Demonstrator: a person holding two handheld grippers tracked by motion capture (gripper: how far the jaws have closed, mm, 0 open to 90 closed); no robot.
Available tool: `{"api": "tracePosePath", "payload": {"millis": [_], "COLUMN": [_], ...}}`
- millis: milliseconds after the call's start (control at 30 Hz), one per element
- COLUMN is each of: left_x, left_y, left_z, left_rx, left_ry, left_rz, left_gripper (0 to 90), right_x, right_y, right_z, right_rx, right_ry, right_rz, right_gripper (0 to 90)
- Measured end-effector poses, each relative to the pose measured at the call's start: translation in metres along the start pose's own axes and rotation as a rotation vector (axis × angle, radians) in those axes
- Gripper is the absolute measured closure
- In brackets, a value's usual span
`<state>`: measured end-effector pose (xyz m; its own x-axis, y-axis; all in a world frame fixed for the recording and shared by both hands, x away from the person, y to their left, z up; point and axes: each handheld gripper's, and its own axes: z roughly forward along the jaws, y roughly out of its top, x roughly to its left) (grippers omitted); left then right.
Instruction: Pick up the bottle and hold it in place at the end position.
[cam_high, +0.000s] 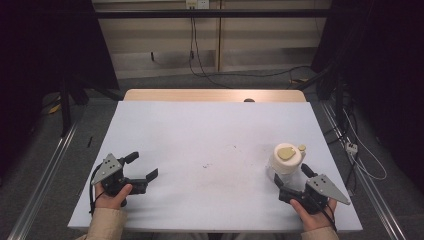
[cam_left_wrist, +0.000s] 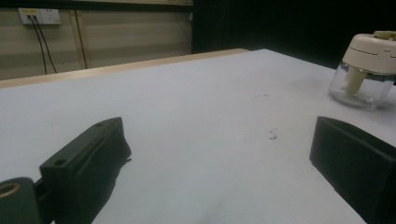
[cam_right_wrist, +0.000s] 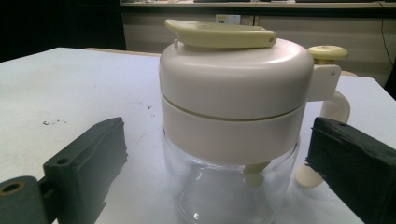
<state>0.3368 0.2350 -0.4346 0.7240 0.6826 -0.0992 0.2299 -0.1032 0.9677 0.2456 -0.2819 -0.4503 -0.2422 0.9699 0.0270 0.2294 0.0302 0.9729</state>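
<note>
A small glass jar with a cream lid stands upright on the white table at the right. In the right gripper view the jar looms close, its clear body between the two black jaws without touching them. My right gripper is open just in front of the jar, held by a hand at the bottom right. My left gripper is open at the table's left front with nothing between its jaws; in the left gripper view the jar stands far off at the right.
A wooden strip edges the table's far side. Cables hang down the back wall to the floor, and metal rails run along both sides of the table. Faint dark marks speckle the middle of the surface.
</note>
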Motion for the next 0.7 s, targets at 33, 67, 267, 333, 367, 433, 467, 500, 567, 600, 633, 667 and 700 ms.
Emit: {"api": "tracePosePath", "payload": {"millis": [33,67,267,333,367,433,467,500,567,600,633,667,700], "left_x": [0.0,0.0,-0.001,-0.001,-0.001,-0.001,-0.001,-0.001,-0.002,-0.002,-0.002,-0.002,-0.002], "left_y": [0.0,0.0,0.0,-0.001,-0.001,0.0,0.0,0.0,-0.001,-0.001,-0.001,-0.001,-0.001], "left_z": [0.0,0.0,0.001,0.002,0.002,0.002,0.002,0.002,0.003,0.003,0.004,0.004,0.004], "left_rx": [0.0,0.0,0.014,0.015,0.015,0.013,0.013,0.014,0.021,0.026,0.028,0.031,0.034], "left_ry": [0.001,0.0,-0.007,-0.009,-0.009,-0.011,-0.011,-0.01,-0.006,-0.009,-0.011,-0.011,-0.012], "left_rz": [0.002,0.002,0.007,0.013,0.013,0.014,0.014,0.015,0.016,0.02,0.018,0.02,0.023], "left_gripper": [3.5,3.5,3.5,3.5,3.5,3.5,3.5,3.5,3.5,3.5,3.5,3.5,3.5], "right_x": [-0.001,-0.001,-0.004,-0.005,-0.006,-0.008,-0.009,-0.01,-0.013,-0.013,-0.014,-0.017,-0.017], "right_y": [0.0,0.0,0.0,0.0,0.0,-0.001,-0.001,-0.001,-0.001,-0.001,-0.001,-0.002,-0.002], "right_z": [0.001,0.001,0.004,0.007,0.008,0.01,0.011,0.012,0.013,0.013,0.014,0.018,0.019], "right_rx": [0.002,0.002,0.018,0.027,0.029,0.036,0.04,0.043,0.043,0.043,0.046,0.055,0.069], "right_ry": [-0.003,-0.003,0.002,0.006,0.007,0.009,0.009,0.003,0.002,0.002,0.0,0.014,0.024], "right_rz": [-0.002,-0.002,-0.003,0.001,0.0,0.003,0.006,0.008,0.018,0.018,0.026,0.037,0.04], "right_gripper": [4.0,4.0,3.8,3.5,3.4,3.3,3.4,3.3,3.4,3.4,3.3,3.5,3.7]}}
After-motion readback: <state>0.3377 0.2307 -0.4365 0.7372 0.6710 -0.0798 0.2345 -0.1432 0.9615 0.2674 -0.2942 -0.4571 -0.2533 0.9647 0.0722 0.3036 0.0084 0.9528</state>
